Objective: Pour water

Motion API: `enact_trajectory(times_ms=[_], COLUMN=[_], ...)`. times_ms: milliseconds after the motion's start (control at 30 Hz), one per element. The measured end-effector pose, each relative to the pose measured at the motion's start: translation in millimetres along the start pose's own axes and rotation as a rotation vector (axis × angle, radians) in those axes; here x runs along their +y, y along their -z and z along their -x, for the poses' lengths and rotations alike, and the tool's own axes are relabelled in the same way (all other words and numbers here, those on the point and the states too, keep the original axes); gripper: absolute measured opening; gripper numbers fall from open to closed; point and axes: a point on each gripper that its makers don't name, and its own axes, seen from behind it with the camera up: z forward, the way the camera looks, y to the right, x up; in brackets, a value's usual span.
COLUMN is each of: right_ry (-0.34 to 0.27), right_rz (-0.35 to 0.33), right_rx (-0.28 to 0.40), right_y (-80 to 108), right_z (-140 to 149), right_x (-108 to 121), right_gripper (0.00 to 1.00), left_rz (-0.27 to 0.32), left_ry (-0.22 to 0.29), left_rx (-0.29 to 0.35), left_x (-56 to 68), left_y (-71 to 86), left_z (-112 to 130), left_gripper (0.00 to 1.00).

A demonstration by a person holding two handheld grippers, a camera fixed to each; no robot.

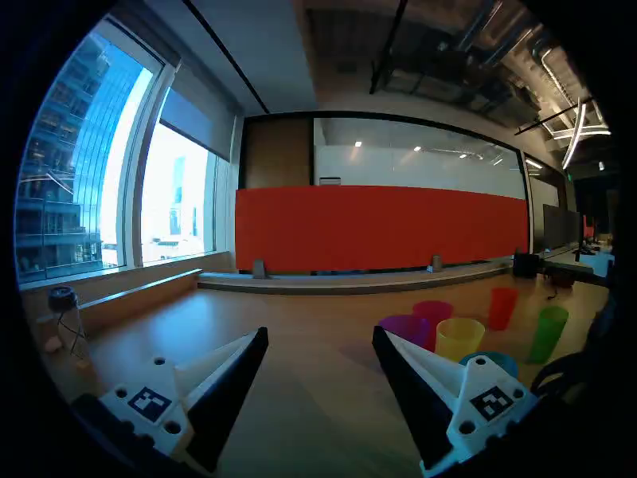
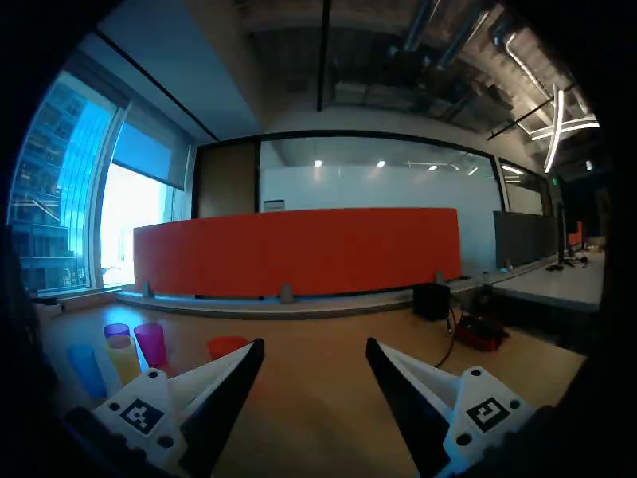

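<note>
A wooden table (image 1: 306, 312) was spread beneath and ahead of the left claw (image 1: 319, 331). Straight ahead, beyond it, an orange partition (image 1: 382, 227) was set below a glass wall (image 1: 414, 163). Tall windows (image 1: 175, 199) were brightly lit to the claw's left. Bare pipes (image 1: 553, 72) and strip lights (image 1: 575, 135) were seen overhead, up to its right.

Both cameras ride low over the counter (image 1: 318, 398), each looking forward between its own tongs. From my left tongs (image 1: 319, 333) I face the orange screen (image 1: 382, 227) along the far edge, with the cups (image 1: 458, 334) close on the right. From my right tongs (image 2: 314, 344) I face the same screen, and the same cups sit to the left, farther off.
</note>
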Motion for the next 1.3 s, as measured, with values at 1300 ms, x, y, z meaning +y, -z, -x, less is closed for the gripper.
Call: enact_trajectory(times_ms=[1300], right_ry=[0.051], right_rz=[0.018], right_rx=[-0.033], right_y=[-2.9], right_z=[20], right_x=[-4], right_gripper=[0.99], left_rz=[0.000], left_ry=[0.000], left_rx=[0.000], left_x=[0.8], left_y=[0.3], left_z=[0], left_gripper=[0.98])
